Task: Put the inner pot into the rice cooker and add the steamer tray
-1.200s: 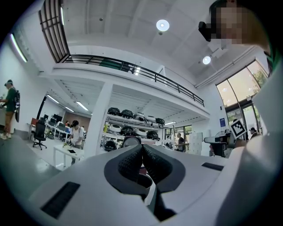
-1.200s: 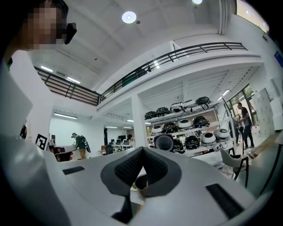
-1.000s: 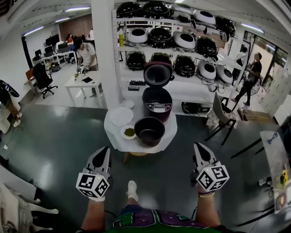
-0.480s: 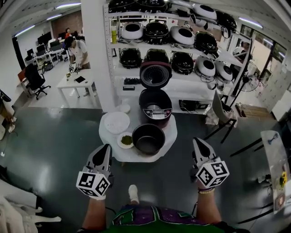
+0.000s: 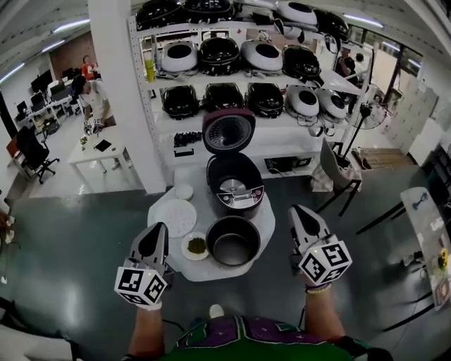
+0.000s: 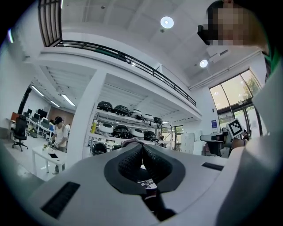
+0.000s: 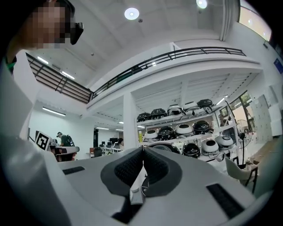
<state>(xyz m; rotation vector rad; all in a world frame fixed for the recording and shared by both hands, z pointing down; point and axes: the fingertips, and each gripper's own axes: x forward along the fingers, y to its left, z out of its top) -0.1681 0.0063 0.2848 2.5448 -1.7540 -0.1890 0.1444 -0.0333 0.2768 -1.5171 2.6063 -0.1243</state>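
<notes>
The left gripper and right gripper, fingers closed on nothing, have neared the worktop (inner pot still outside the open rice cooker); grasping likely comes next.

Dish left of rice cooker: green contents showing too small to tell. Shelf cookers behind rice cooker: top edge cutting them off.

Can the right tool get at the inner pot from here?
Probably yes: the inner pot sits at the near edge of the table, with nothing between it and the right tool, though its jaws are shut.
</notes>
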